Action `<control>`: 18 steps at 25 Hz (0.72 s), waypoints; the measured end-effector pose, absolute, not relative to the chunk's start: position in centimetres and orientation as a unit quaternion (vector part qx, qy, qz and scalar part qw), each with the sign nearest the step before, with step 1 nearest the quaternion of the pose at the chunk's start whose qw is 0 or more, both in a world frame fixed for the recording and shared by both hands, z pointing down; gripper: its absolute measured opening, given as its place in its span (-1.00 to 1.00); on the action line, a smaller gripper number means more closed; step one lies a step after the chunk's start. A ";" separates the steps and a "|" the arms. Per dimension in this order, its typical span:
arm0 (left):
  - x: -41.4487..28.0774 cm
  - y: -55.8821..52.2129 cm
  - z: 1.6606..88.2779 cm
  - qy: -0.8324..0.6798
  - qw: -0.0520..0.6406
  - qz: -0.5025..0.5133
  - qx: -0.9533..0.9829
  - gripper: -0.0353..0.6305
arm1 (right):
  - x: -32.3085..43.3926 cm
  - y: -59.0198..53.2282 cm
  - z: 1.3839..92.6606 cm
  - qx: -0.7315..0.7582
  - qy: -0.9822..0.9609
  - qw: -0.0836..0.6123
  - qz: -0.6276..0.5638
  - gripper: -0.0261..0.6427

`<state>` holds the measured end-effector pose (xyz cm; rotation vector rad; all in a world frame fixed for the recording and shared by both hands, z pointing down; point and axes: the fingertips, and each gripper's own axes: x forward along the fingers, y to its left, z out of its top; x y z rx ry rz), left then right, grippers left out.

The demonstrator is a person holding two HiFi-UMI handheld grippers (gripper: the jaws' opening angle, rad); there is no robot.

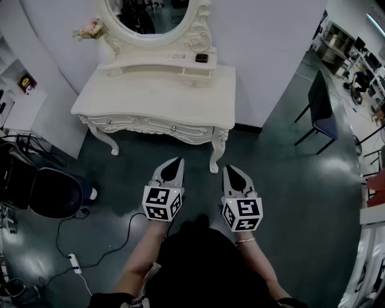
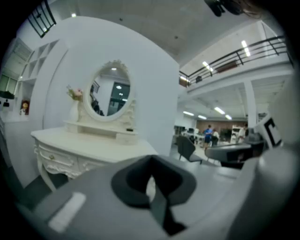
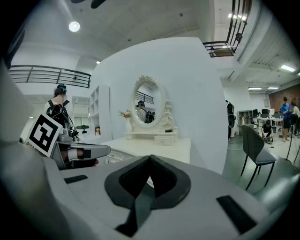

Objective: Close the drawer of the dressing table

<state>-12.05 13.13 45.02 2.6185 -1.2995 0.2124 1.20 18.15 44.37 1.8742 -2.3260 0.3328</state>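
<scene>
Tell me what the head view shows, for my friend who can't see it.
The left gripper and right gripper, both shut and empty, point side by side toward a white dressing table with an oval mirror. They hang over a dark floor, short of the table.

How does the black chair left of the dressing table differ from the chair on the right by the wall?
The black chair is bulky and padded, with cables beside it; the right chair is slim, on thin straight legs. The black chair reads all black; the right chair's seat looks bluish. Both stand empty, apart from the dressing table.
</scene>
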 end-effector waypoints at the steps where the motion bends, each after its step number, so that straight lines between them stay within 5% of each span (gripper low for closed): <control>1: -11.9 13.1 45.2 -0.441 0.106 0.073 0.888 -0.88 | 1.4 18.1 44.4 0.622 -0.772 0.066 0.112 -0.91; 18: -9.6 10.4 45.0 -0.452 0.100 0.075 0.883 -0.88 | 3.5 15.2 44.4 0.614 -0.779 0.057 0.111 -0.91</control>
